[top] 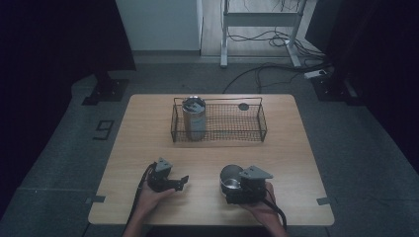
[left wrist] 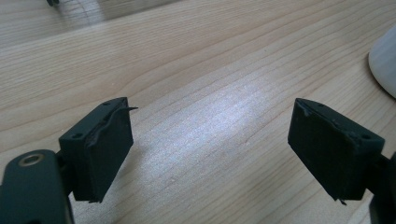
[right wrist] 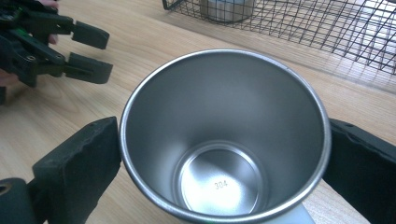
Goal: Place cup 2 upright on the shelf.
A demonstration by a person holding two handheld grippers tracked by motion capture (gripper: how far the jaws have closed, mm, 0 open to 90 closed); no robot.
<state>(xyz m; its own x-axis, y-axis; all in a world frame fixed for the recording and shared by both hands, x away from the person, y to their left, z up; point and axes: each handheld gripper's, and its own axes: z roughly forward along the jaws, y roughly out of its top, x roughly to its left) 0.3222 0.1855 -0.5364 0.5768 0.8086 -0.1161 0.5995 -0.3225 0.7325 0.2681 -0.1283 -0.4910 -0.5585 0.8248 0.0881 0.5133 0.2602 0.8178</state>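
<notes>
Dim grey floor surrounds a pale wooden worktop (top: 207,163), with cables and a metal frame at the far end of the room.

Nearest the person, the left gripper (top: 184,180) rests low over bare wood, held in the left hand (top: 150,197). Its jaws stand wide apart with nothing between them, the wood grain plain in the gap in the left gripper view; a white curved edge (left wrist: 385,65) at that view's right border is too cropped to name.

Beside it, the right gripper (right wrist: 219,163) has its jaws set against both sides of a steel cup (right wrist: 224,135), touching the wall just under the rim, so it looks to be gripping the cup. The cup sits at the near right of the worktop, mouth up and empty, "304" stamped on its bottom.

The cup is probably light, thin-walled and stiff, so it should not crush. Its polished, tapered wall is likely slippery, and a squeeze on the slope may push it up or down out of the pads. A hold across the widest part, just below the rolled rim, seems safest, with the cup kept upright.

Farther off, a wire basket (top: 261,118) stands across the worktop, well apart from the cup. A tall steel tumbler (top: 193,118) stands upright in its left end.
</notes>
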